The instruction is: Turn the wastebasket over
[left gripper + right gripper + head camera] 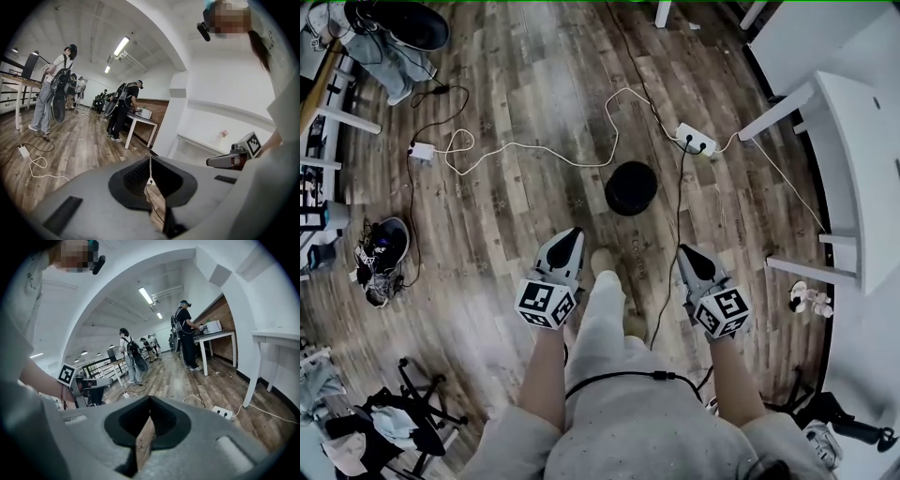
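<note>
So, nearest the camera, both grippers are hanging in front of the person's legs, apart from each other and aiming a bit downward at the floor. The left gripper is sitting fully closed with nothing between its jaws. The right gripper is doing the same: pinched together and empty. Neither is touching anything.

Just ahead of the feet, the wastebasket is sitting on the wooden floor, roughly between the lines the two grippers are pointing along and clear of both. From straight above it's just looking like a dark round disc. I can't tell whether I'm looking at its mouth or its bottom.

I'm reading this as the approach step. To do it well, I'd be opening both sets of jaws before getting down there. Then I'd be coming at the rim from opposite sides, so each gripper is pinching wall and not sliding off a round surface. It's probably light and thin, so a one-sided grab is likely going to tip or skid it.

A black cable is running along the floor just right of the basket, so the right gripper is needing some care there. Further back, a white cord is looping toward a power strip. A white table is standing off at the right.
</note>
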Demonstrator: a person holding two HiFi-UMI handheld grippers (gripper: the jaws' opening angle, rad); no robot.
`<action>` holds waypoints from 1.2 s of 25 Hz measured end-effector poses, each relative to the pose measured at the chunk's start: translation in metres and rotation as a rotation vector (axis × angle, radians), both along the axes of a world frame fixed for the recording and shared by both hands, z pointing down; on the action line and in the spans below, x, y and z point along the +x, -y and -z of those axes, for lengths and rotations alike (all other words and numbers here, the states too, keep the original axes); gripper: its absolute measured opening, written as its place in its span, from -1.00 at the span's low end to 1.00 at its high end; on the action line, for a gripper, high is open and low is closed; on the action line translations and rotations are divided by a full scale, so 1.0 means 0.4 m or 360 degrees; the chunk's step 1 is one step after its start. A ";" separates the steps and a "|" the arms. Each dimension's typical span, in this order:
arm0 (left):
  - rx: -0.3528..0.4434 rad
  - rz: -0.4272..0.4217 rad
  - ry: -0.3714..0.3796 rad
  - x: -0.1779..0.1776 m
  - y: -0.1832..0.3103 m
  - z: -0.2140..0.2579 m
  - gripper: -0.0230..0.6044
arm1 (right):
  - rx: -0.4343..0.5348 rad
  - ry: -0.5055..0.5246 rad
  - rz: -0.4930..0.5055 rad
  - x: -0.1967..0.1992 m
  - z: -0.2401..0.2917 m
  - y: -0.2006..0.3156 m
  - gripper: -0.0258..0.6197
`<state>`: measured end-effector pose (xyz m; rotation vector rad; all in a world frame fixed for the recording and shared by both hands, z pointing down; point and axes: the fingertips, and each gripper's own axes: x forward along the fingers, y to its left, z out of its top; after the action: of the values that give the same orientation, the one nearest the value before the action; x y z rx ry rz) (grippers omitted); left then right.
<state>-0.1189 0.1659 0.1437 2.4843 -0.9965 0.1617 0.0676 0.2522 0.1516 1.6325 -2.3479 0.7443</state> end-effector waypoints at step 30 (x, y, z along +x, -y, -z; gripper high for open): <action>-0.0278 -0.0139 -0.0030 0.197 0.323 -0.358 -0.90 | -0.0218 0.0084 0.0052 0.099 -0.342 0.357 -0.92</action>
<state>-0.0401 0.0368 0.2870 2.3664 -0.8295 0.2420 0.1073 0.1095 0.2884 1.5328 -2.2966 0.9303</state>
